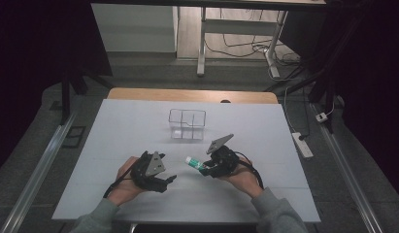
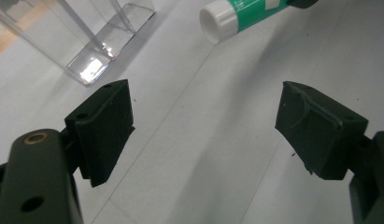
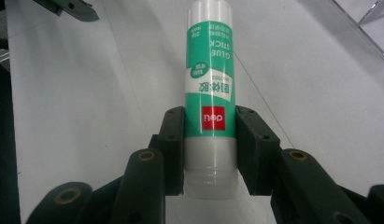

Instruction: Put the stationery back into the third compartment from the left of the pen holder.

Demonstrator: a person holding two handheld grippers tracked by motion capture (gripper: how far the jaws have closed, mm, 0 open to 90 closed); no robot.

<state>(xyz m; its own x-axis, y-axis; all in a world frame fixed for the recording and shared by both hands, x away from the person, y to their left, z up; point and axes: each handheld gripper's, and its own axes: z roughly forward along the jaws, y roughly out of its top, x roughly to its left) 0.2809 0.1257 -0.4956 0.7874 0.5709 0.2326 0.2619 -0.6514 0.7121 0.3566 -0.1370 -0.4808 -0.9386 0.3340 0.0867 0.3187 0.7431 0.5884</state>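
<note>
A green and white glue stick [image 3: 209,88] lies lengthwise between the jaws of my right gripper [image 3: 209,140], which is shut on its lower end. In the high view that right gripper [image 1: 205,168] holds the glue stick [image 1: 193,162] just above the white table, its cap end pointing left. My left gripper [image 1: 171,178] sits to the left of it, open with nothing between its fingers. In the left gripper view the wide-apart pads [image 2: 108,128] frame bare table, and the glue stick's white cap [image 2: 217,21] shows ahead at the top.
A clear compartmented plastic organiser [image 1: 187,124] stands on the white table [image 1: 139,126] beyond both grippers; one corner of the organiser [image 2: 105,42] shows in the left gripper view. A power strip [image 1: 302,144] lies on the floor to the right.
</note>
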